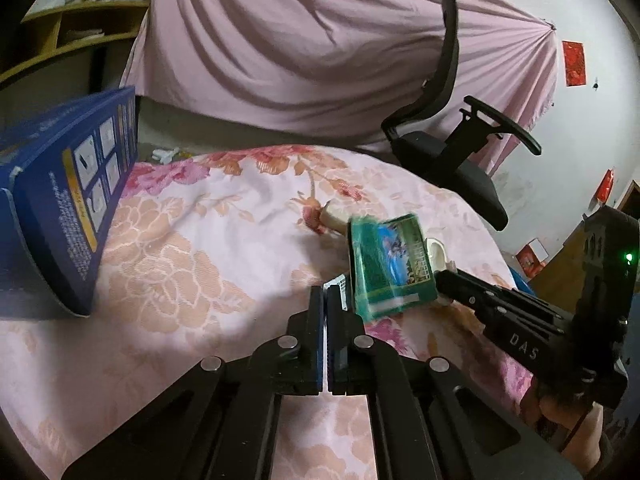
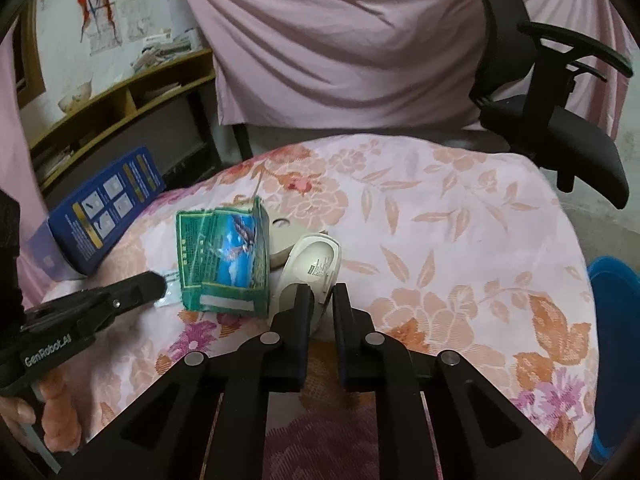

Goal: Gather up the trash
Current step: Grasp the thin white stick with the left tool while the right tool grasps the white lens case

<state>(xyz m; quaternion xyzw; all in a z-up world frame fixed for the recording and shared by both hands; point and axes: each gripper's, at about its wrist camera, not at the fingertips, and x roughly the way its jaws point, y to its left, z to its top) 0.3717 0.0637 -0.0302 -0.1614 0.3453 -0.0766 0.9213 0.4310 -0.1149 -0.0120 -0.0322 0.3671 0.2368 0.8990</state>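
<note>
Trash lies on a floral cloth (image 1: 200, 248). A green box (image 1: 384, 264) (image 2: 224, 256) with a blue picture stands in the middle. Left of it, my left gripper (image 1: 325, 292) (image 2: 158, 280) is shut, pinching the edge of a small clear packet (image 1: 341, 284) (image 2: 171, 290). Right of the box, my right gripper (image 2: 322, 290) (image 1: 440, 280) is shut on the near end of a white plastic piece (image 2: 316, 262) (image 1: 436, 252) with a label. A beige round thing (image 2: 280, 236) (image 1: 332, 216) lies behind the box. A long blue box (image 1: 68, 200) (image 2: 104, 212) sits at the left.
A black office chair (image 1: 460, 152) (image 2: 560, 120) stands beyond the cloth's far right edge. Pink drapery (image 1: 320, 40) hangs behind. A wooden shelf (image 1: 80, 28) (image 2: 120, 100) with papers is at the back left. A blue bin (image 2: 616, 320) sits low at the right.
</note>
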